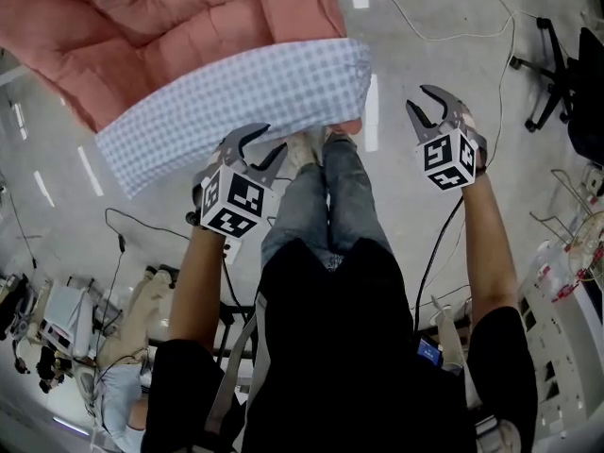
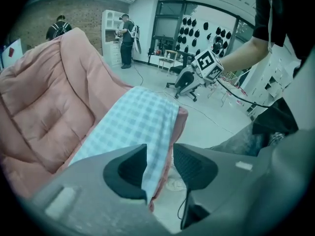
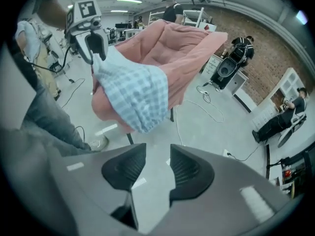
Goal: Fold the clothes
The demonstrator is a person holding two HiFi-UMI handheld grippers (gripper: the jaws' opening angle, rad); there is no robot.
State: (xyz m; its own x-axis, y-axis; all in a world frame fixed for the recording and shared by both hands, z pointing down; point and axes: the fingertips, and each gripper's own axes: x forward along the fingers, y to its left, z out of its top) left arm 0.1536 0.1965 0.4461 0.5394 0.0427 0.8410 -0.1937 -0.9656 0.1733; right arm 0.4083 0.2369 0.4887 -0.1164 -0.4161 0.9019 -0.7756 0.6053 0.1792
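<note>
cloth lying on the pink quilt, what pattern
The cloth is light blue-and-white check, clearest in the head view.

Two grippers show: one left gripper point(image 1: 274, 140), one right gripper point(image 1: 417, 100). There is one checked cloth point(image 1: 236, 97) and one pink quilt point(image 1: 142, 26). The left gripper view shows two people point(image 2: 127, 33) far back.

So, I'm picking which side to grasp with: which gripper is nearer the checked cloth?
Left. The left gripper is at the checked cloth, whose near hem hangs between its open jaws. The right gripper is off to the cloth's right over the floor, jaws apart, empty.
</note>
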